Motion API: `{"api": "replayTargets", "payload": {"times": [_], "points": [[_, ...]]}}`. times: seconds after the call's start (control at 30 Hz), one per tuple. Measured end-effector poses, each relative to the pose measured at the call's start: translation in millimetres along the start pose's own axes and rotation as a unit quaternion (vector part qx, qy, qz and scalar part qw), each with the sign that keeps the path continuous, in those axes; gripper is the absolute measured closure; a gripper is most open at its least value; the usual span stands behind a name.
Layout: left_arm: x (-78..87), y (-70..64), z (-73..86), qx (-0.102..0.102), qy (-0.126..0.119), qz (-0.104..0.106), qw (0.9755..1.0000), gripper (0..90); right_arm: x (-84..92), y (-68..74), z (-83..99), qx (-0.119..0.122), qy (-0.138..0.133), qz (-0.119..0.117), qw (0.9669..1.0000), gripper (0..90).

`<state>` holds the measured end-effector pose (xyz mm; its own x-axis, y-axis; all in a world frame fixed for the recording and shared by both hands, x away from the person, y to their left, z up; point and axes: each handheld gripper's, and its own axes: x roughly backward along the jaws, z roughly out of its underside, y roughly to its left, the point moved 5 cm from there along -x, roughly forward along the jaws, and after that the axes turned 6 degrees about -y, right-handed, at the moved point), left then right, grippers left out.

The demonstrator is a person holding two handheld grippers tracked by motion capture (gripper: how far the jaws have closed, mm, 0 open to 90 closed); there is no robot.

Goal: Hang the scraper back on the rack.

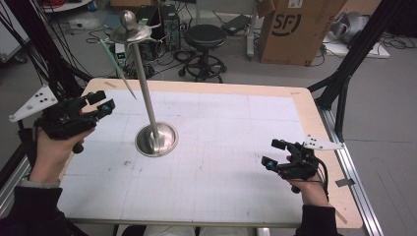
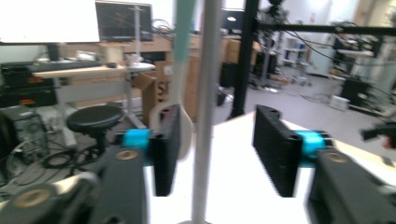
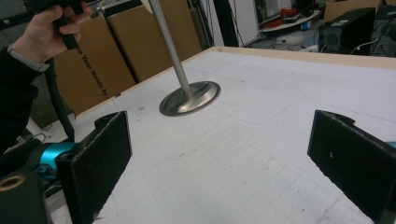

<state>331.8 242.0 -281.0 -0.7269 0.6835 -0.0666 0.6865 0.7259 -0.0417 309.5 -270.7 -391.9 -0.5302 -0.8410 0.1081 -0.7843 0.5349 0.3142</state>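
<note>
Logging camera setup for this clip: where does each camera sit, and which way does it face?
High view: above the person's side, looking forward and down on the table; both forearms, left gripper, right gripper.
Left gripper view: rides the left gripper, facing the metal stand up close between open jaws.
Right gripper view: rides the right gripper, low, looking across the table; left hand.
All three views share the stand.

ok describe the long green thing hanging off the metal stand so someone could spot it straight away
Start at the white table and find the steel stand rising from a round base left of centre. From its top disc hangs a slim pale green utensil, slanting down toward the left hand-held gripper. It is the sole coloured, tapering piece beside the bare silver pole.
</note>
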Motion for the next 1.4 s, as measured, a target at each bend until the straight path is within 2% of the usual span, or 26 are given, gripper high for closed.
{"api": "replayTargets", "payload": {"times": [0.07,0.13,0.23,0.3,0.37,0.43,0.47,0.53,0.63,0.83,0.93,1.03,1.1,1.3,1.4], "points": [[-1.2,-9.2,6.9,-0.020,0.011,0.024,0.9995,32.7,0.0,0.4,0.0,0.001,0.000,-0.002,1.0000,5.1],[-4.1,-20.5,14.7,-0.037,0.027,0.051,0.9976,16.2,0.2,0.6,-0.5,0.000,-0.002,-0.001,1.0000,5.1],[-9.0,-37.7,23.9,-0.046,0.034,0.086,0.9947,11.4,0.7,0.6,-0.8,0.000,-0.004,-0.001,1.0000,5.1],[-13.6,-48.7,30.0,-0.041,0.038,0.106,0.9928,8.1,0.6,1.0,-1.4,0.003,-0.005,-0.002,1.0000,5.1],[-17.5,-56.0,35.1,-0.032,0.043,0.118,0.9916,5.8,0.9,1.7,-2.4,0.003,-0.007,-0.002,1.0000,5.1],[-22.8,-65.2,42.2,-0.008,0.056,0.139,0.9886,4.0,1.8,2.7,-4.1,0.005,-0.009,-0.002,0.9999,5.1],[-24.9,-69.1,45.6,-0.003,0.059,0.147,0.9874,1.6,2.1,3.3,-5.2,0.007,-0.012,-0.001,0.9999,5.1],[-28.8,-73.7,51.4,-0.006,0.060,0.148,0.9872,1.7,2.6,5.4,-7.8,0.012,-0.015,-0.001,0.9998,5.1],[-34.2,-77.1,59.7,0.004,0.058,0.141,0.9882,1.7,2.7,10.7,-13.2,0.028,-0.018,0.001,0.9995,5.2],[-36.3,-76.4,78.9,0.005,0.043,0.113,0.9927,1.6,1.7,23.4,-23.4,0.063,-0.023,0.000,0.9978,5.1],[-36.6,-73.9,86.8,0.009,0.059,0.105,0.9926,1.7,0.9,26.4,-25.7,0.074,-0.022,0.000,0.9970,5.1],[-36.1,-75.7,89.8,0.004,0.052,0.112,0.9923,1.7,0.0,28.0,-26.7,0.079,-0.020,0.002,0.9966,5.1],[-36.7,-74.2,91.9,0.009,0.058,0.111,0.9921,1.7,-0.7,29.2,-27.8,0.083,-0.023,0.004,0.9963,5.1],[-32.6,-59.5,98.9,0.014,0.063,0.086,0.9942,1.7,-2.6,28.8,-27.1,0.087,-0.028,0.009,0.9958,5.1],[-31.2,-54.0,104.1,0.019,0.075,0.078,0.9940,1.7,-3.1,24.6,-24.0,0.081,-0.025,0.016,0.9962,5.1]]}}
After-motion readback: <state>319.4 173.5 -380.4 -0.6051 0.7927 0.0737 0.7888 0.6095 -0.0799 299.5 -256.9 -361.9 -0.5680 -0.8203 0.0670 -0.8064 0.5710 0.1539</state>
